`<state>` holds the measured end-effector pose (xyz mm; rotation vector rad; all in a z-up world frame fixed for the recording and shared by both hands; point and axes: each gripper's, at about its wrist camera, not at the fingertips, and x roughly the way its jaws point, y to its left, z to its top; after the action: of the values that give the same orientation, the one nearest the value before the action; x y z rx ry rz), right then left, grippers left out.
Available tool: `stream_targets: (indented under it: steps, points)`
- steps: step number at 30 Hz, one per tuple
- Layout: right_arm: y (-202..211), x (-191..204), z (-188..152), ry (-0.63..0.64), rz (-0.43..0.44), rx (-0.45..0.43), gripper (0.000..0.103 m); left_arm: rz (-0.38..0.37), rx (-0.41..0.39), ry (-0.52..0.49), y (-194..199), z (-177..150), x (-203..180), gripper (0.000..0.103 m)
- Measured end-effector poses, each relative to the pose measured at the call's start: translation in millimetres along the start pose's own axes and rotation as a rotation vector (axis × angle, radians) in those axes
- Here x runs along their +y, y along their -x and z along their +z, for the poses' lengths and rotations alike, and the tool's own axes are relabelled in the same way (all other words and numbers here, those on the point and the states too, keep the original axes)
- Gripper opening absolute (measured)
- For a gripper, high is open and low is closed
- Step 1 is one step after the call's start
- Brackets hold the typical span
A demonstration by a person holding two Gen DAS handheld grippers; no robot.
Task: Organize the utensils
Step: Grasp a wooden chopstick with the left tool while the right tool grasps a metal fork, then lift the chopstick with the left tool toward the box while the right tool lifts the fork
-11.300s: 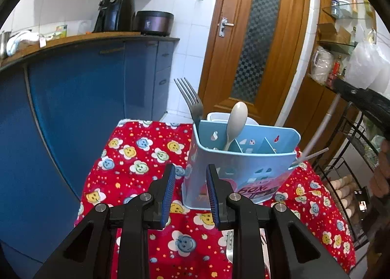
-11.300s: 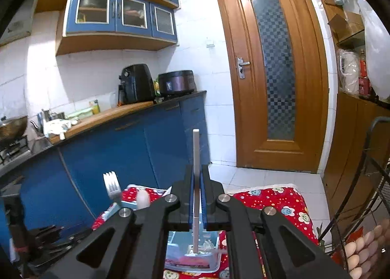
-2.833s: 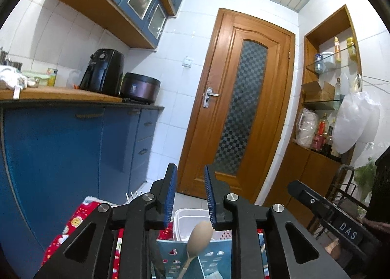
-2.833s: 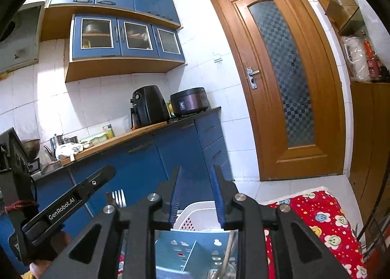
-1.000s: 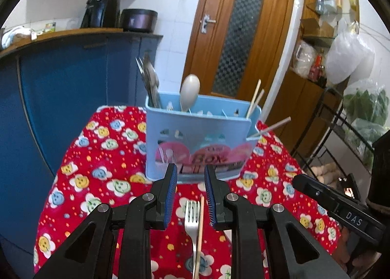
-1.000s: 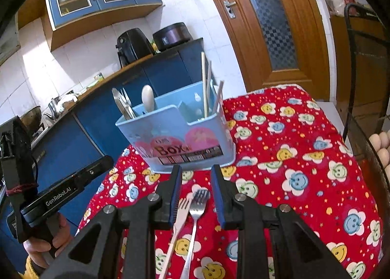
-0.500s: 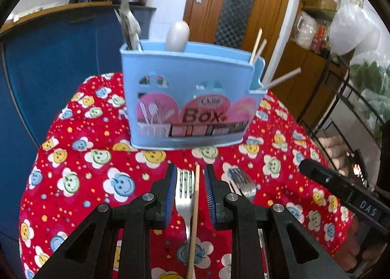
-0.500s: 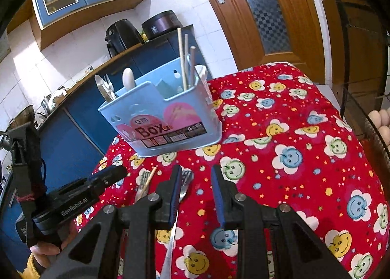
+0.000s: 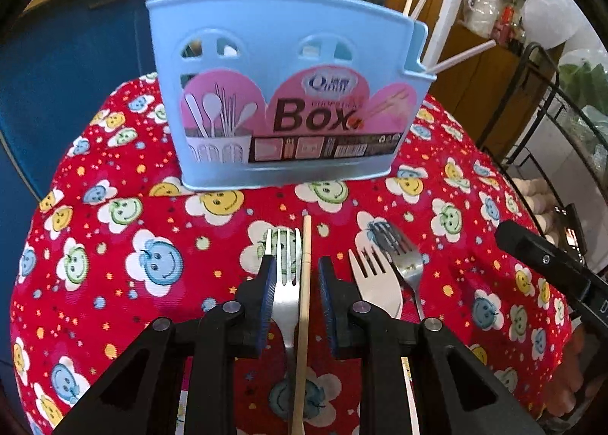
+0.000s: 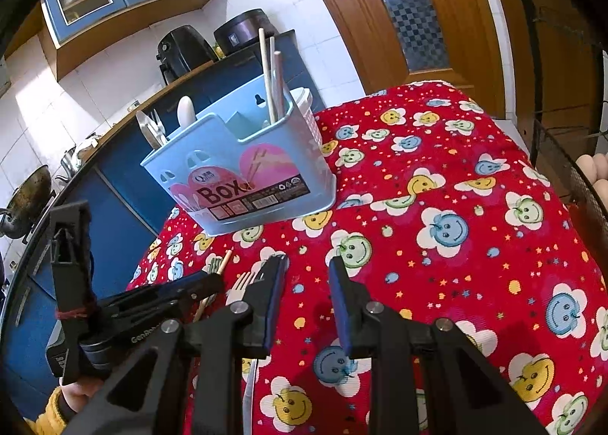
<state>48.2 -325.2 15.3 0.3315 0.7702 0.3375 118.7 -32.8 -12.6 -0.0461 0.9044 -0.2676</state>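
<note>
A light blue utensil box [image 9: 288, 66] stands on the red flowered tablecloth [image 9: 114, 245], holding spoons, a fork and chopsticks. In front of it lie a silver fork [image 9: 285, 268] and a wooden chopstick [image 9: 306, 264] side by side. My left gripper [image 9: 296, 264] is low over the cloth with both between its closing jaws; a gap still shows beside the chopstick. Two more forks [image 9: 374, 283] [image 9: 399, 252] lie just right of it. My right gripper [image 10: 307, 264] hovers open over bare cloth, with the box [image 10: 243, 169] ahead on its left and nothing between its fingers.
A white basket [image 10: 307, 104] sits behind the box. A black wire rack [image 9: 551, 131] with eggs stands past the table's right edge. Blue cabinets [image 9: 57, 55] run along the left. A hand holds the left gripper's handle [image 10: 76, 283].
My left gripper has sunk towards the cloth and tipped down; the fork and chopstick now lie between its jaws. The right gripper has dropped a little.
</note>
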Motion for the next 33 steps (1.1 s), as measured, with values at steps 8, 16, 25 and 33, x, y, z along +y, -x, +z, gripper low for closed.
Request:
stream_targets:
  steps: [8,16,25,33]
  points:
    - [-7.2,3.5,-0.1,0.009,0.017,0.026,0.027,-0.022,-0.018,-0.024,3.7,-1.0,-3.2,0.004]
    - [-20.5,10.7,1.5,0.015,0.052,0.084,0.027,-0.057,-0.092,0.080,23.2,5.7,20.1,0.004]
    - [-47.1,15.2,0.9,0.005,0.081,0.202,0.027,0.012,-0.120,0.191,26.7,3.3,60.0,0.005]
    - [-70.4,12.1,1.3,-0.046,0.099,0.281,0.027,0.033,-0.102,0.211,20.3,-6.6,78.7,0.005]
